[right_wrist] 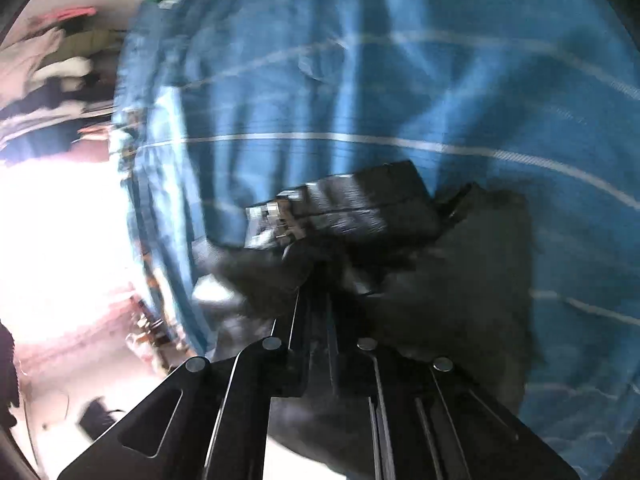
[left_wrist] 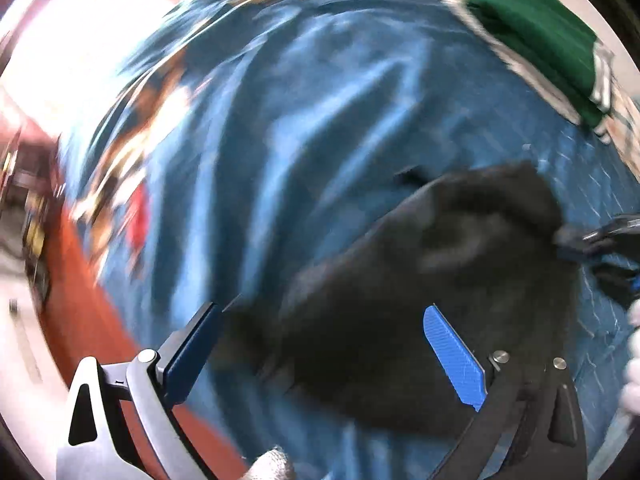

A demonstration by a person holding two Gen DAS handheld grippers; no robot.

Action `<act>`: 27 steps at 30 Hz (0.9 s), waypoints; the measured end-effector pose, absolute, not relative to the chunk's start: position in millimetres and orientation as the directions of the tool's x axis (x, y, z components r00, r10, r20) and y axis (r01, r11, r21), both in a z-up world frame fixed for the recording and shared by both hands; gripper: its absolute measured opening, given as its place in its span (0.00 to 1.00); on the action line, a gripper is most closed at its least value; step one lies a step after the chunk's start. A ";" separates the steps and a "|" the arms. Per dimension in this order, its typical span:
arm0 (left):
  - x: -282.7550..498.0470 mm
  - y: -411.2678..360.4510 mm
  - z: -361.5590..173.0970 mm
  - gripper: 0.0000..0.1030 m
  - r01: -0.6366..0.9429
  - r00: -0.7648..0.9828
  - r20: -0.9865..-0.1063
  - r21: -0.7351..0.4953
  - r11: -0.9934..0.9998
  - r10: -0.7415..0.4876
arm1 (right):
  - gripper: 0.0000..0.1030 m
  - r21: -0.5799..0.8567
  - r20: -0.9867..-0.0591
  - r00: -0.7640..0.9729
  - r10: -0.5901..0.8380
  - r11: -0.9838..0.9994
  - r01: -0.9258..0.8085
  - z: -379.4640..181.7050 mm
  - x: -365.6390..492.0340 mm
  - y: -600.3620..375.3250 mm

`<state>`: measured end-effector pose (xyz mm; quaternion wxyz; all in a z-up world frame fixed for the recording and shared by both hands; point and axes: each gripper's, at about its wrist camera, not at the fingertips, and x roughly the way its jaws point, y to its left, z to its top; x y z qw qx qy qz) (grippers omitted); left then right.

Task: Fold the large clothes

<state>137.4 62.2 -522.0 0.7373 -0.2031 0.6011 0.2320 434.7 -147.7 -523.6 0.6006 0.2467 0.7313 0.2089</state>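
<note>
A black garment [left_wrist: 400,280] lies crumpled on a blue sheet [left_wrist: 300,100] with thin white lines. My left gripper [left_wrist: 320,336] hangs over it pointing steeply down, jaws wide open, blue pads [left_wrist: 454,356] on either side of the cloth and not pressing it. My right gripper [left_wrist: 588,240] comes in at the right edge of the left wrist view and pinches the garment's far corner. In the right wrist view that gripper [right_wrist: 316,292] is shut, with the black garment [right_wrist: 460,280] bunched at its tips. The left gripper's body [right_wrist: 344,208] sits just beyond. Both views are blurred.
A folded green cloth [left_wrist: 536,36] lies on a patterned cover at the sheet's far right. Orange-red floor [left_wrist: 80,300] runs along the sheet's left edge. A pile of clothes [right_wrist: 52,60] is at the upper left of the right wrist view. White-gloved fingers [left_wrist: 272,462] hold the left gripper.
</note>
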 end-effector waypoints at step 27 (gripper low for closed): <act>87.5 81.7 -579.4 0.36 -0.833 0.388 -0.914 -0.402 0.379 -0.118 | 0.70 0.712 -0.638 -0.158 0.754 0.656 0.253 -586.1 363.3 -268.3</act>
